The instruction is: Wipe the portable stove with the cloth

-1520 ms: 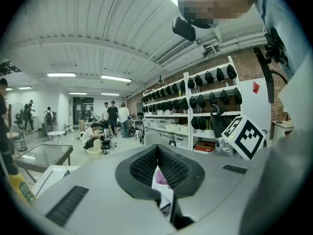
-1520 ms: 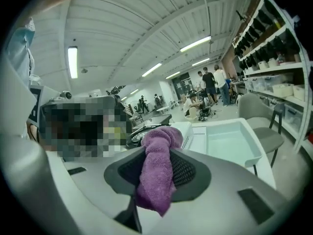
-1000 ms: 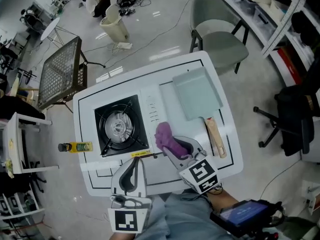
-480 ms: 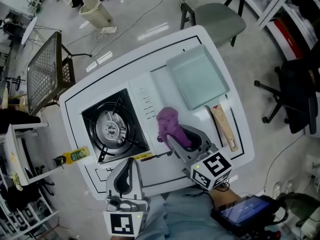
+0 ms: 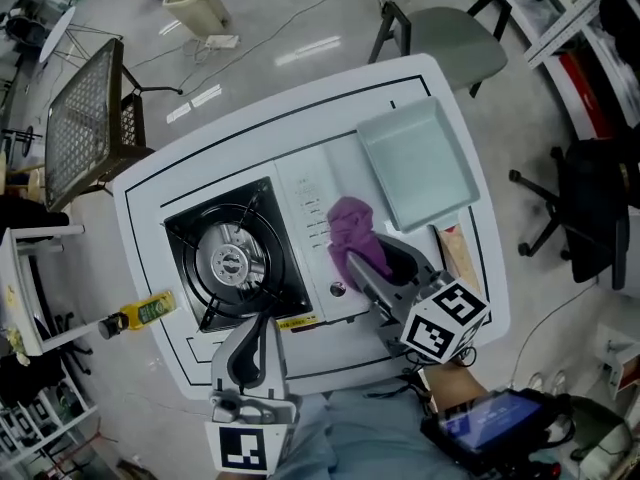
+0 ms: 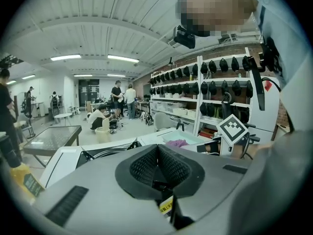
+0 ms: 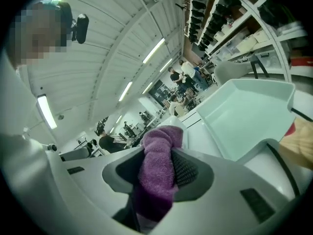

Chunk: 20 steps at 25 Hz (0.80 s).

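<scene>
The portable stove (image 5: pixel 235 258) sits on the white table (image 5: pixel 150 203), with a black burner on the left and a white control panel (image 5: pixel 310 213) on the right. A purple cloth (image 5: pixel 350 223) lies bunched on that white panel. My right gripper (image 5: pixel 367 260) comes in from the lower right and grips the cloth (image 7: pixel 159 148) between its pads; the jaws are opening. My left gripper (image 5: pixel 255 330) hangs at the stove's front edge, shut and empty (image 6: pixel 157 168).
A pale green tray (image 5: pixel 418 163) lies right of the stove, with a wooden-handled tool (image 5: pixel 458 253) beside it. A yellow bottle (image 5: pixel 140 313) stands at the table's left edge. A grey chair (image 5: pixel 440 18) stands behind the table, and a wire-mesh table (image 5: pixel 85 118) to its left.
My right gripper has rolled and carried the cloth from the stove's front edge up onto the white panel. The left gripper has sunk a little toward the stove's front.
</scene>
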Each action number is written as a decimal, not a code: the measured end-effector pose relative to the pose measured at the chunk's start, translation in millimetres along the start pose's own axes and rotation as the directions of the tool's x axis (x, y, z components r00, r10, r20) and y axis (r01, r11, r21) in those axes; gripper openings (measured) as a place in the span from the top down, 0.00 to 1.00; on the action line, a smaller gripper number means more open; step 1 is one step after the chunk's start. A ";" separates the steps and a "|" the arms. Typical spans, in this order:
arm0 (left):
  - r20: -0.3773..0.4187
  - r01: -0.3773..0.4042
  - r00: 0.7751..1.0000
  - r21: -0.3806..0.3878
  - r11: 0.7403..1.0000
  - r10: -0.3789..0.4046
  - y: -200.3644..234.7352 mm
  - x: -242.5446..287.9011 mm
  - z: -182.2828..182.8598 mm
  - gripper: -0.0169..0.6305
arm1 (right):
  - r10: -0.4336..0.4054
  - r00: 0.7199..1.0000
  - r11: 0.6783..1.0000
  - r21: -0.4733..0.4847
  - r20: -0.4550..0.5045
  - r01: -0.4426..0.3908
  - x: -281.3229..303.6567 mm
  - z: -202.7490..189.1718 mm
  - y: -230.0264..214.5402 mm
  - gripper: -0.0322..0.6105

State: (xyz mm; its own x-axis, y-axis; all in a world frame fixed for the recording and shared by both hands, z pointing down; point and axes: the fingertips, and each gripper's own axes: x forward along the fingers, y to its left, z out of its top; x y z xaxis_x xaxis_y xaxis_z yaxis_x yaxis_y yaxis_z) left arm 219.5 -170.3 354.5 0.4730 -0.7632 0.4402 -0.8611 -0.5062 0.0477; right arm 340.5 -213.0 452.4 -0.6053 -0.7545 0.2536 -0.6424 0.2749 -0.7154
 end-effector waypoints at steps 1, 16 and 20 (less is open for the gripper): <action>0.000 -0.005 1.000 -0.006 1.000 0.005 3.5 1.4 -0.2 0.95 | 0.004 1.000 1.000 0.011 0.000 -0.004 3.0 1.9 -1.7 0.69; -0.003 -0.025 1.000 -0.083 0.996 0.025 40.5 15.3 -9.4 0.95 | -0.034 0.998 0.996 -0.089 -0.062 0.028 57.8 35.6 -15.4 0.69; -0.002 -0.031 1.000 -0.103 0.994 0.031 52.4 14.7 -13.9 0.95 | -0.055 0.994 0.988 -0.146 -0.093 0.042 77.0 47.4 -18.3 0.69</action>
State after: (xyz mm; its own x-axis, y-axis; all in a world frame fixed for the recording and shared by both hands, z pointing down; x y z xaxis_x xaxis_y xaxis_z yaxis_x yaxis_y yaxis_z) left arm 178.7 -202.5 375.9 0.4460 -0.7776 0.4432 -0.8898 -0.4386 0.1259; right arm 327.9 -304.4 454.2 -0.6096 -0.7102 0.3521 -0.7287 0.3274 -0.6015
